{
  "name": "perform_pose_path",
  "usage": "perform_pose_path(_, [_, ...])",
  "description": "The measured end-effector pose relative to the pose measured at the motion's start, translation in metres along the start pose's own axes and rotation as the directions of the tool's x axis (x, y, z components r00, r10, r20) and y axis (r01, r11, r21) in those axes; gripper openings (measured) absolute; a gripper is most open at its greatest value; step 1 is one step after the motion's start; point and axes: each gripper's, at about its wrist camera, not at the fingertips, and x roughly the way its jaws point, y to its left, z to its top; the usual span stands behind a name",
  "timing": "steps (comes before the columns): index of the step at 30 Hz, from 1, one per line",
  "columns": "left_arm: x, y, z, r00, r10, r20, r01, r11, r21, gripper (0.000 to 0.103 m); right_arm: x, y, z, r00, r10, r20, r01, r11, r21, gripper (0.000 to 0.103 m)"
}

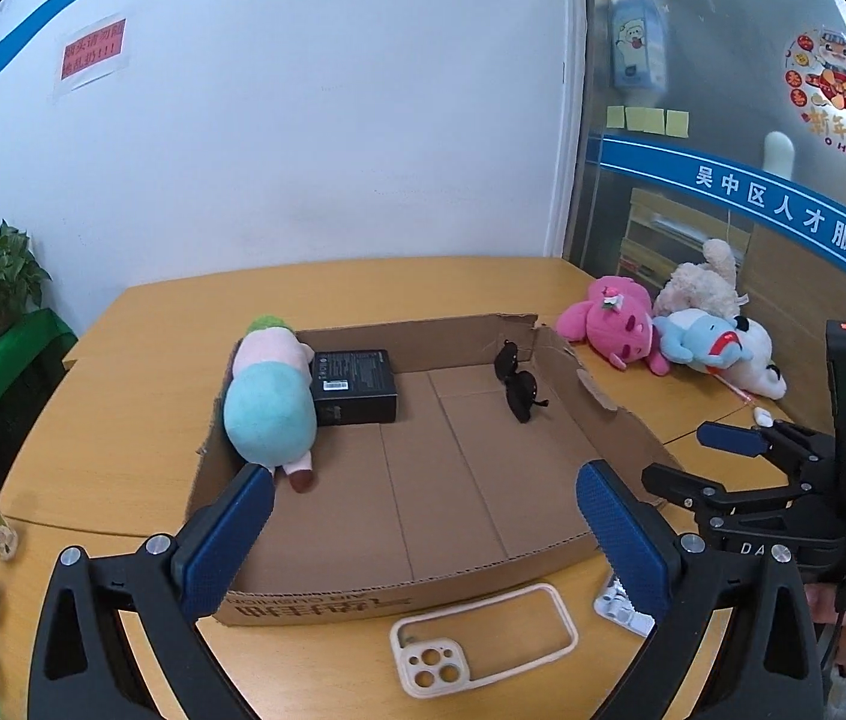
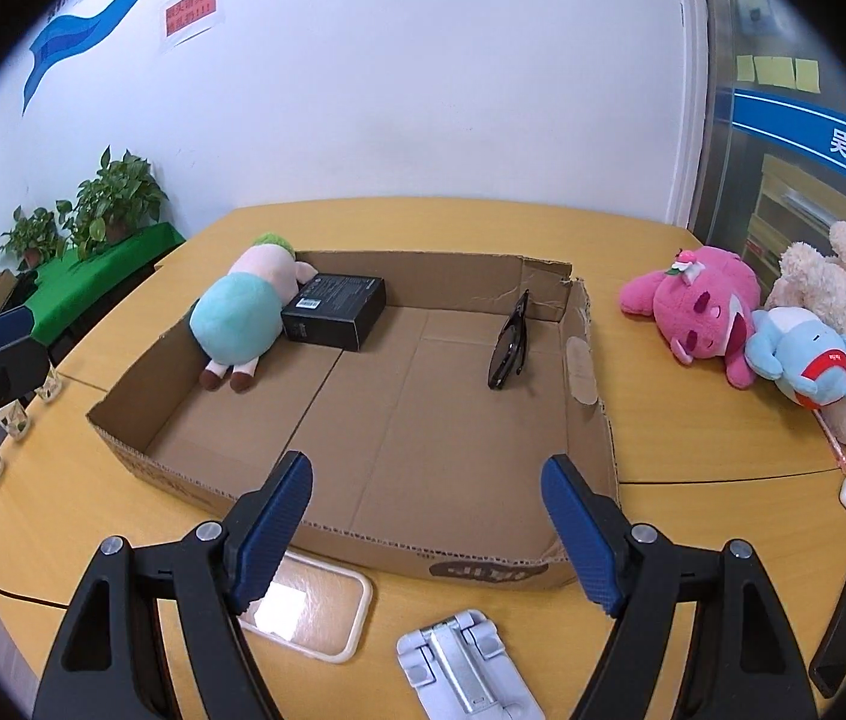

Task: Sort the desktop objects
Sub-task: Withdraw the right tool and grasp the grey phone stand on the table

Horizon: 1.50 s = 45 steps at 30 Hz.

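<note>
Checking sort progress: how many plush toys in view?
4. One teal-and-pink plush lies inside the cardboard box, at its far left. A pink plush, a cream plush and a blue-and-white plush are piled on the table, right of it. More could be hidden.

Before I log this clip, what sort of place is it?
Probably an office or public service centre meeting room: a wooden table against a white wall with a red notice, a glass partition carrying a blue Chinese banner and sticky notes, and potted plants.
</note>
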Motion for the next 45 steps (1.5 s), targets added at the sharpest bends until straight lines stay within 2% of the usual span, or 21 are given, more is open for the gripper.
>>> perform_pose_path(4, [0.005,0.001,-0.013,0.999,-0.027,-0.029,0.027,0.999,-0.020,0.102,0.001,-0.006,-0.017,0.999,0.045,-0.024,-0.046,0.999,-0.019,0.080])
perform_pose_path(8, [0.021,0.002,-0.036,0.989,-0.096,-0.110,0.092,0.995,-0.043,0.102,0.020,-0.029,-0.056,0.990,0.061,-0.126,-0.066,0.997,-0.034,0.080])
perform_pose_path(12, [0.041,-0.001,-0.061,0.958,-0.207,-0.201,0.188,0.976,-0.109,0.102,0.044,-0.050,-0.102,0.958,0.120,-0.259,-0.131,0.991,-0.026,0.080])
perform_pose_path(15, [0.057,-0.009,-0.077,0.930,-0.263,-0.258,0.234,0.963,-0.136,0.102,0.060,-0.049,-0.124,0.938,0.122,-0.325,-0.150,0.987,-0.063,0.080])
perform_pose_path(17, [0.065,-0.013,-0.085,0.914,-0.293,-0.282,0.256,0.953,-0.160,0.102,0.067,-0.048,-0.133,0.931,0.132,-0.340,-0.166,0.983,-0.073,0.080])
perform_pose_path(18, [0.070,-0.016,-0.089,0.902,-0.314,-0.297,0.271,0.946,-0.177,0.102,0.066,-0.045,-0.134,0.938,0.123,-0.323,-0.160,0.983,-0.092,0.080])
perform_pose_path(22, [0.088,-0.027,-0.102,0.855,-0.395,-0.335,0.335,0.915,-0.225,0.101,0.062,-0.034,-0.136,0.940,0.087,-0.330,-0.143,0.978,-0.150,0.081])
perform_pose_path(25, [0.102,-0.037,-0.109,0.811,-0.461,-0.359,0.382,0.884,-0.271,0.099,0.052,-0.024,-0.141,0.942,0.063,-0.328,-0.119,0.981,-0.152,0.076])
perform_pose_path(27, [0.111,-0.046,-0.116,0.774,-0.507,-0.381,0.413,0.859,-0.303,0.094,0.045,-0.022,-0.144,0.947,0.053,-0.318,-0.099,0.987,-0.130,0.066])
perform_pose_path(31, [0.129,-0.063,-0.127,0.697,-0.586,-0.414,0.461,0.808,-0.367,0.092,0.031,-0.009,-0.154,0.954,0.033,-0.298,-0.059,0.995,-0.078,0.066])
perform_pose_path(36, [0.151,-0.085,-0.141,0.605,-0.655,-0.453,0.480,0.754,-0.448,0.085,0.015,-0.003,-0.159,0.951,0.134,-0.278,-0.114,0.990,0.088,0.066])
perform_pose_path(38, [0.157,-0.094,-0.146,0.579,-0.669,-0.467,0.481,0.742,-0.467,0.081,0.014,-0.002,-0.158,0.948,0.169,-0.271,-0.138,0.982,0.133,0.065])
perform_pose_path(39, [0.159,-0.097,-0.149,0.573,-0.671,-0.471,0.477,0.740,-0.474,0.080,0.013,-0.001,-0.158,0.944,0.197,-0.264,-0.158,0.974,0.160,0.065])
perform_pose_path(40, [0.161,-0.100,-0.151,0.568,-0.673,-0.474,0.474,0.738,-0.480,0.074,0.014,0.001,-0.157,0.942,0.212,-0.262,-0.171,0.970,0.173,0.065])
perform_pose_path(41, [0.163,-0.101,-0.151,0.570,-0.675,-0.469,0.470,0.736,-0.488,0.073,0.013,0.003,-0.158,0.939,0.225,-0.260,-0.181,0.967,0.180,0.065])
perform_pose_path(42, [0.163,-0.101,-0.151,0.582,-0.669,-0.463,0.459,0.739,-0.492,0.072,0.011,0.008,-0.159,0.937,0.236,-0.258,-0.193,0.964,0.184,0.065])
perform_pose_path(45, [0.166,-0.096,-0.150,0.621,-0.623,-0.475,0.418,0.776,-0.471,0.050,0.007,0.013,-0.157,0.938,0.246,-0.244,-0.204,0.961,0.187,0.065])
